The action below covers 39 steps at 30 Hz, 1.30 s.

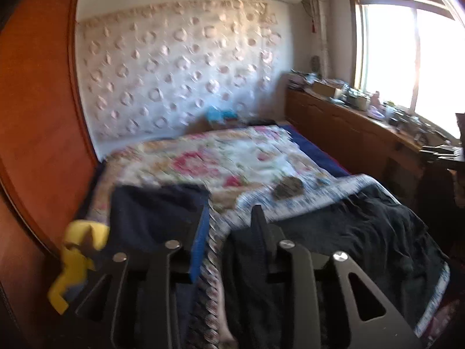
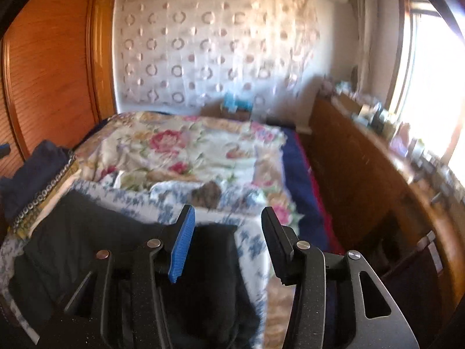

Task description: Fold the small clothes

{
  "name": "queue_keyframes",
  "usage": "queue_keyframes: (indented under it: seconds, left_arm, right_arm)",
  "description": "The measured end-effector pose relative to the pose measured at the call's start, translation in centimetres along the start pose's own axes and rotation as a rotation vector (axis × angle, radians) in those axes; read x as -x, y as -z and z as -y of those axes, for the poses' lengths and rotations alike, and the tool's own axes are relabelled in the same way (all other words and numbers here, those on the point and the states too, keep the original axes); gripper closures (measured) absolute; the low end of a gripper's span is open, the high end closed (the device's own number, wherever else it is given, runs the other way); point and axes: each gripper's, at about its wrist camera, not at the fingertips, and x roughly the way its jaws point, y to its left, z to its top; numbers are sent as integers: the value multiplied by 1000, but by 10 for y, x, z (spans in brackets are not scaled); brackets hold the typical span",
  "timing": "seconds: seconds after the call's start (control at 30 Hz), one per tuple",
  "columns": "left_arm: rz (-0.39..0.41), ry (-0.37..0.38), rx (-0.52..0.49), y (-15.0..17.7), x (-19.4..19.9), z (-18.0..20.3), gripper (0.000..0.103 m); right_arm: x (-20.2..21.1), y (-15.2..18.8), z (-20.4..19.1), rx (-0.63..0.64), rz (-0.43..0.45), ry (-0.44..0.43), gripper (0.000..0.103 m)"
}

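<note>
The black garment lies flat under both grippers, its long side across the fingers. Left gripper and right gripper stand parted, holding nothing.

Both views smeared by motion blur. Black garment cut off at bottom edge in left wrist view, near part hidden behind left gripper. Small brown lump on floral quilt: too blurred to identify. Clutter on window ledge unreadable. Yellow object partly hidden, kind unclear.
</note>
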Motion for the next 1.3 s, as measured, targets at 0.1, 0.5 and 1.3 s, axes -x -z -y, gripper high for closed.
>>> queue_keyframes:
  seconds: [0.1, 0.5, 1.3]
  left_arm:
    - [-42, 39, -22, 20, 0, 16, 63]
    - [-165, 90, 9, 92, -2, 48, 60]
    - [-268, 49, -15, 153, -27, 55, 56]
  right_arm:
    - [-7, 25, 3, -4, -21, -43, 55]
    - [6, 131, 5, -113, -103, -175, 43]
    - [-26, 174, 5, -168, -173, -109, 95]
